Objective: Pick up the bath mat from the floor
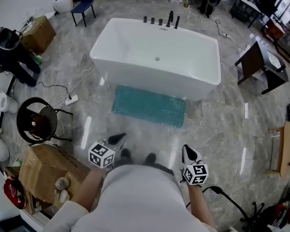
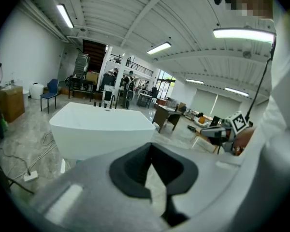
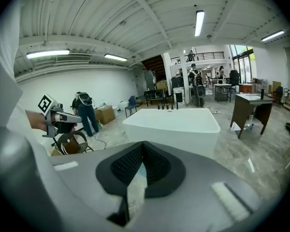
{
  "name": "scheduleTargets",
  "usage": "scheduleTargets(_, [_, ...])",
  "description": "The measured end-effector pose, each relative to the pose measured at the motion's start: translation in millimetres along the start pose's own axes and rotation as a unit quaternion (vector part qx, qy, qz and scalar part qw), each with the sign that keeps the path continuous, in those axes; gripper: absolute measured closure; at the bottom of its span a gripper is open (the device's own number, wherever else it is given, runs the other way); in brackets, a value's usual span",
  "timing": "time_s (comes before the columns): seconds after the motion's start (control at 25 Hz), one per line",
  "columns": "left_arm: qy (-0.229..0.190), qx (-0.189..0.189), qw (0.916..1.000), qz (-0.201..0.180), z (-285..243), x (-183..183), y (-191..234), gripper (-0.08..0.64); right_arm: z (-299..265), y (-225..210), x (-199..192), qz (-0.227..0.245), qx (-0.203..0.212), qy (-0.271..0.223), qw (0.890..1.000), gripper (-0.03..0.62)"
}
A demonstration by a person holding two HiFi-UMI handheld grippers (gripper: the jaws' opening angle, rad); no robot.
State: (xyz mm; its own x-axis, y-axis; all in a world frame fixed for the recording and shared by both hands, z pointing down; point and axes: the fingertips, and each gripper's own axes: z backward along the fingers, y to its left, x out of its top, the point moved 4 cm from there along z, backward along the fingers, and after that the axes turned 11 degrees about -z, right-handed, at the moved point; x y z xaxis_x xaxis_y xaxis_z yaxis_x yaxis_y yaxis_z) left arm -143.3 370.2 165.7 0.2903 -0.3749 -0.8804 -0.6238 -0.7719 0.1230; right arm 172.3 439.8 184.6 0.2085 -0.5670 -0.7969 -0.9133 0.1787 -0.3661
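Teal bath mat (image 1: 149, 106) lies flat on the grey marble floor (image 1: 217, 129), centre of the head view, long edge just beside the near wall of the white bathtub (image 1: 157, 57); nothing on it, no claw touching it.

Left claw (image 1: 117, 139) at lower centre-left of the head view, jaws together, nothing between them; it points toward the mat but is short of it, above bare floor. Right claw (image 1: 190, 154) at lower centre-right, jaws also together and empty, likewise short of the mat. The person's shoes (image 1: 137, 157) show between the two claws.

Left gripper view: closed black pads low in frame, tub behind them at centre-left, other gripper at the right edge. Right gripper view: closed pads low in frame, tub at centre, other gripper at the left edge.

Cardboard box (image 1: 50, 166) at lower left of the head view; round black chair (image 1: 38, 122) above it; white power strip (image 1: 71, 99) with cable on the floor left of the tub; a person in dark clothes (image 1: 12, 57) bent over at upper left; blue chair (image 1: 83, 4) at top.
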Motion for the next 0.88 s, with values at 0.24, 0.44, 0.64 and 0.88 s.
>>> scheduleTargets(0.24, [0.007, 0.012, 0.9999, -0.002, -16, 1, -16, 0.558, -1, -25, -2, 0.022, 0.01, 0.013, 1.0, 0.588])
scheduleTargets(0.44, [0.01, 0.016, 0.9998, 0.001, -29, 2, -23, 0.558, -5, -36, 1, 0.025, 0.017, 0.021, 0.999, 0.588])
scheduleTargets(0.64, [0.01, 0.016, 0.9998, 0.003, -37, 5, -9, 0.558, -17, -41, 4, 0.015, 0.011, 0.025, 1.0, 0.588])
scheduleTargets(0.88, [0.008, 0.008, 0.9999, 0.006, -58, 10, 28, 0.558, -49, -41, 15, 0.017, 0.008, 0.029, 0.999, 0.589])
